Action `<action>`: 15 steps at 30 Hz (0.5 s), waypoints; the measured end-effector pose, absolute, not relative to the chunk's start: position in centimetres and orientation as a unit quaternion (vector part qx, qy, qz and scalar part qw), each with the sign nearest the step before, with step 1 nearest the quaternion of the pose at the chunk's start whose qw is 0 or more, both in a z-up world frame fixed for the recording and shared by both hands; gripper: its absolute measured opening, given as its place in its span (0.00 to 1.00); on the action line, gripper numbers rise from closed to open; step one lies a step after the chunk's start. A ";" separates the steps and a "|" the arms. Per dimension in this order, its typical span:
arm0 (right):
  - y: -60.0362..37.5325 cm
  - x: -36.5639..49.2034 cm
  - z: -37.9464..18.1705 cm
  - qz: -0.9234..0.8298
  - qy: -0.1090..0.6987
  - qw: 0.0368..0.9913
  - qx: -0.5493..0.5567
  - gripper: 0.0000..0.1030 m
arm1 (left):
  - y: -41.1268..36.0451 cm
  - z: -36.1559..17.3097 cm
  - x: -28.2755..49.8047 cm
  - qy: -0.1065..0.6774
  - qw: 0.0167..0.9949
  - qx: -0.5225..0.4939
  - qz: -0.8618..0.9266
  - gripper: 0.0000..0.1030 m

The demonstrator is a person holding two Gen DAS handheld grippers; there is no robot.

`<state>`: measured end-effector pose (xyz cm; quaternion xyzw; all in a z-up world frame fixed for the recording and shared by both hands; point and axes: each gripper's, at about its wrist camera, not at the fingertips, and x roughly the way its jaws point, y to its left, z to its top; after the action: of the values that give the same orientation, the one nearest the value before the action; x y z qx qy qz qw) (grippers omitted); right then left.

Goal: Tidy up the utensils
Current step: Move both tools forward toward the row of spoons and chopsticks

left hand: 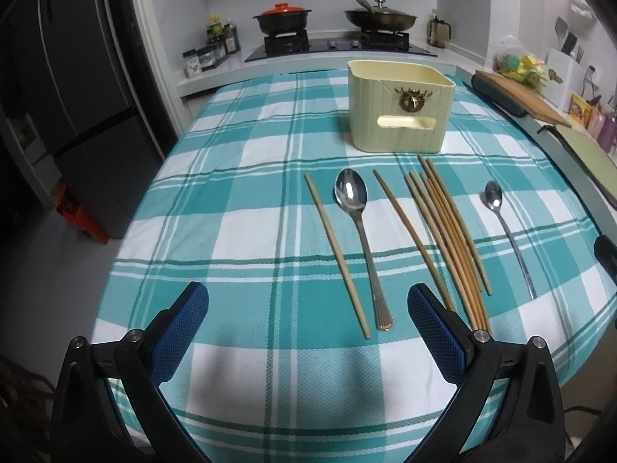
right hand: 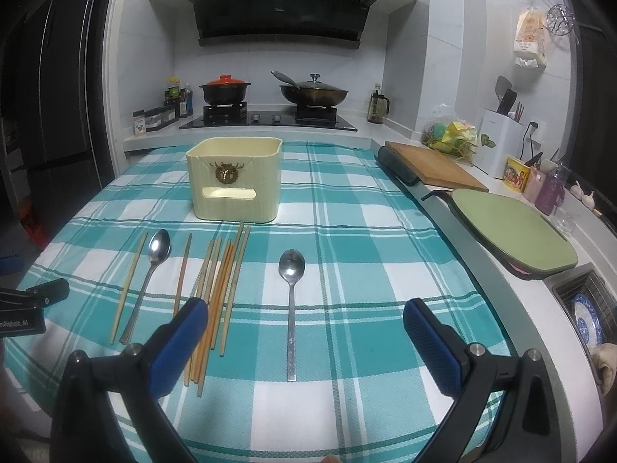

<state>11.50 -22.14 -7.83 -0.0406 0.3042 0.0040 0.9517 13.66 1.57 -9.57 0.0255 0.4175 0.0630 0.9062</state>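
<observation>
Soft, dim indoor light falls from overhead, leaving faint shadows under the tongs (left hand: 308,301). Fisheye bends the worktop (right hand: 347,208) edges; corners go black.

Both cameras sit low over the near edge of the worktop (left hand: 246,200) and face across it toward the stove (left hand: 335,44) at the back wall. The left wrist view stands further left and pitches down more, its tongs (left hand: 308,305) framing the near cloth. The right wrist view is more level and takes in the hood (right hand: 281,11). Both share the box (right hand: 235,181), chopsticks (right hand: 219,285) and two spoons, all near.
</observation>
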 end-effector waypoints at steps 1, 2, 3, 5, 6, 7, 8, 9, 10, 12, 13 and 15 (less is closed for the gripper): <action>-22.1 11.7 -7.9 0.005 0.305 0.952 -0.041 1.00 | 1.5 -9.7 13.7 0.418 0.906 0.029 0.066 1.00; -22.0 11.8 -8.0 0.007 0.306 0.951 -0.041 1.00 | 1.5 -9.8 13.8 0.418 0.905 0.034 0.070 1.00; -21.9 12.0 -8.2 0.009 0.309 0.950 -0.042 1.00 | 1.5 -9.9 13.8 0.418 0.905 0.038 0.073 1.00; -21.8 12.4 -8.6 0.007 0.319 0.947 -0.044 1.00 | 1.6 -10.0 13.9 0.418 0.904 0.043 0.077 1.00; -21.9 12.8 -8.8 0.004 0.331 0.943 -0.045 1.00 | 1.6 -10.2 14.0 0.419 0.904 0.043 0.077 1.00; -21.9 13.3 -9.1 -0.003 0.347 0.937 -0.047 1.00 | 1.6 -10.3 14.1 0.421 0.903 0.043 0.076 1.00; -22.0 13.6 -9.4 -0.007 0.361 0.932 -0.047 1.00 | 1.6 -10.5 14.2 0.424 0.902 0.043 0.075 1.00; -22.0 14.0 -9.6 -0.010 0.372 0.927 -0.047 1.00 | 1.6 -10.6 14.3 0.426 0.901 0.043 0.073 1.00; -22.1 14.2 -9.7 -0.013 0.378 0.925 -0.046 1.00 | 1.5 -10.7 14.3 0.428 0.900 0.044 0.072 1.00; -22.1 14.3 -9.9 -0.018 0.386 0.921 -0.050 1.00 | 1.2 -10.9 14.5 0.431 0.898 0.047 0.070 1.00; -22.1 14.3 -9.9 -0.019 0.388 0.920 -0.052 1.00 | 1.1 -10.9 14.5 0.431 0.898 0.049 0.070 1.00; -22.1 14.3 -10.1 -0.020 0.391 0.919 -0.055 1.00 | 0.8 -11.1 14.7 0.432 0.898 0.052 0.069 1.00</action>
<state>14.27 -22.13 -10.06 -0.0549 0.3910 -0.0202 0.9185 14.68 0.84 -11.06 0.0519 0.4322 0.0689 0.8976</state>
